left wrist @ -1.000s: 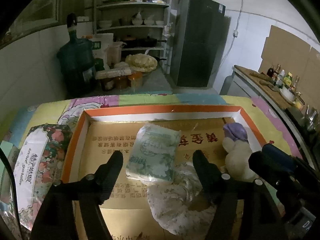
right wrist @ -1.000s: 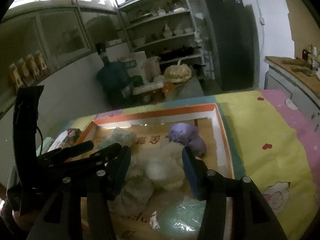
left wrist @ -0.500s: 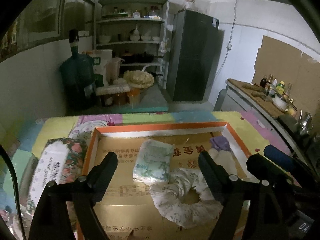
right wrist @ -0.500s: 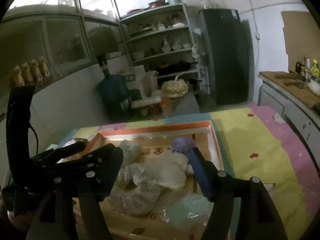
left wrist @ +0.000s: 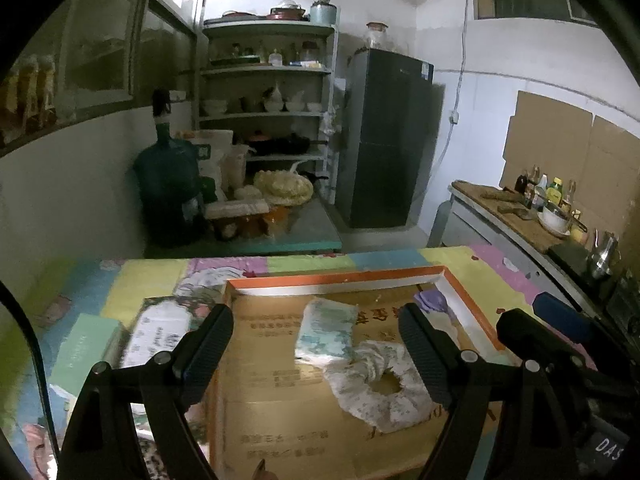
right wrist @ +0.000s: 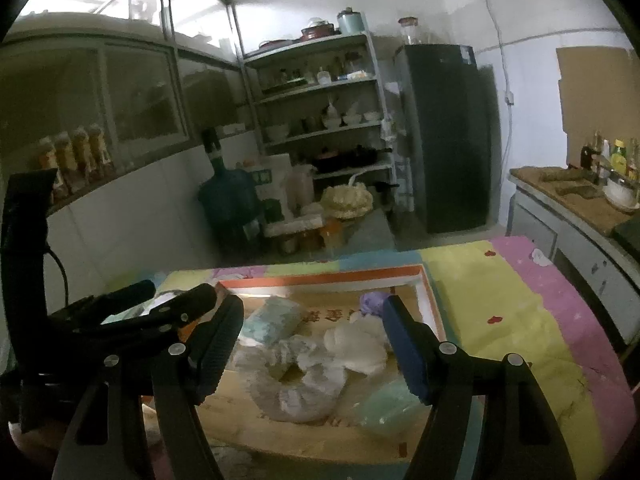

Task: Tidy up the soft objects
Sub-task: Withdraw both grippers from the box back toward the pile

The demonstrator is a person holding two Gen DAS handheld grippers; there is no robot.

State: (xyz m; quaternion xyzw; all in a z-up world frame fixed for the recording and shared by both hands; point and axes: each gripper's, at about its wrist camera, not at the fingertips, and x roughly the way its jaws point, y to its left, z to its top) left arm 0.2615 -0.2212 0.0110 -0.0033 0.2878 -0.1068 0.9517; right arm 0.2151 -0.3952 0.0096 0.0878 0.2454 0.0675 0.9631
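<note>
A shallow cardboard box with an orange rim (left wrist: 336, 280) lies on the colourful mat. Inside it are a pale tissue pack (left wrist: 326, 332), a floral fabric ring (left wrist: 380, 388) and a white plush with a purple cap (left wrist: 434, 304). The right wrist view shows the same tissue pack (right wrist: 272, 322), ring (right wrist: 292, 380) and plush (right wrist: 360, 344), plus a pale green soft pack (right wrist: 388, 408) at the box's near corner. My left gripper (left wrist: 316, 344) hovers open above the box with nothing between its fingers. My right gripper (right wrist: 312, 344) is open too, above the ring and plush, touching neither.
A floral tissue pack (left wrist: 160, 332) and a pale green box (left wrist: 84, 352) lie on the mat left of the box. Beyond the table stand a water jug (left wrist: 168, 188), shelves (left wrist: 268, 112) and a dark fridge (left wrist: 388, 140). A worktop with bottles (left wrist: 536, 208) runs along the right.
Both grippers have risen and drawn back from the box, so its contents look smaller. Both pairs of jaws have widened; the right ones no longer flank the white plush closely.
</note>
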